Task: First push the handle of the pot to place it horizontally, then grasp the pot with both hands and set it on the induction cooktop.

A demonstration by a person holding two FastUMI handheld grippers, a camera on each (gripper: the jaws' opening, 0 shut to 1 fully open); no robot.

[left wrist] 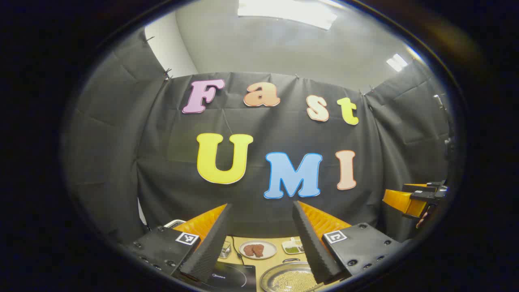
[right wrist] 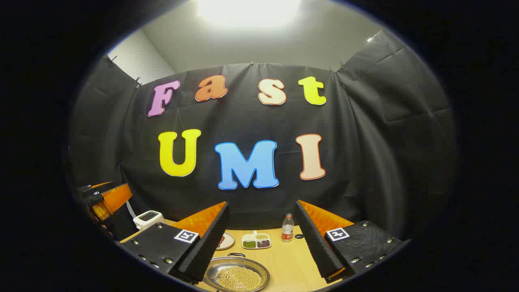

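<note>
Both grippers raised, fingers spread, holding nothing.
We judge the shallow metal pot (right wrist: 237,275) rigid, slippery, bead-laden: grip opposite rims, keep level.

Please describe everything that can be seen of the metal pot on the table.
The pot is a shallow, round pan of shiny silver metal, standing flat on the light wooden table. Small yellowish grains fill its bottom. A thin dark loop handle sits at its far rim. In the left gripper view it lies right of the black cooktop. Neither gripper touches it.
</note>
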